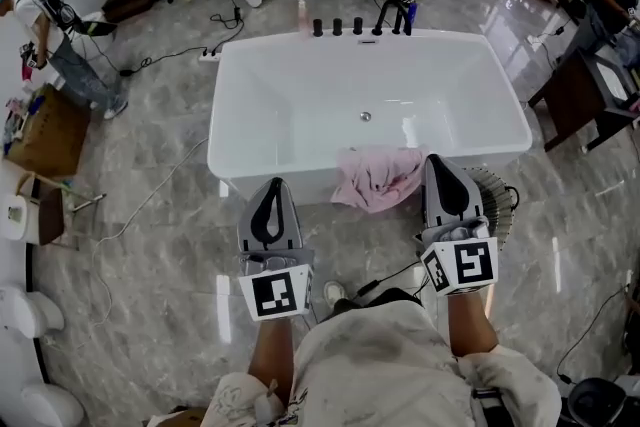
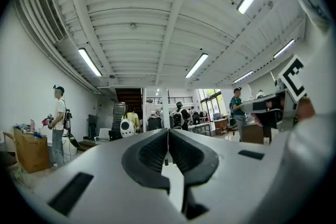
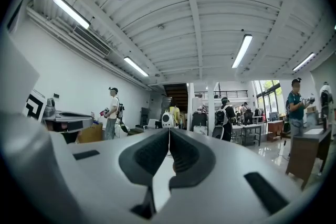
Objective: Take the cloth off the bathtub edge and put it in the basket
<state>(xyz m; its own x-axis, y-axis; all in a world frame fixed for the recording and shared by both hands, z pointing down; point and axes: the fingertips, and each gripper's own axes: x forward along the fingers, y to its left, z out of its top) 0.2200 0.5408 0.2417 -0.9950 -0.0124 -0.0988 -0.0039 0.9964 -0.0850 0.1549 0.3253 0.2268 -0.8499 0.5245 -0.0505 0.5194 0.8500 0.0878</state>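
A pink cloth (image 1: 375,177) hangs crumpled over the near edge of the white bathtub (image 1: 250,105). In the head view both grippers are held level in front of the tub. My left gripper (image 1: 275,185) is to the left of the cloth and apart from it, jaws shut with nothing in them. My right gripper (image 1: 438,162) is just right of the cloth, also shut and holding nothing. A pale slatted basket (image 1: 497,198) stands on the floor behind the right gripper. The left gripper view (image 2: 168,131) and right gripper view (image 3: 169,131) show shut jaws against the room and ceiling.
Black taps (image 1: 365,26) and a pink bottle (image 1: 302,10) line the tub's far rim. Cables (image 1: 160,185) trail over the marble floor at the left. A cardboard box (image 1: 45,130) stands far left and a dark desk (image 1: 590,95) at the right. People stand in the background.
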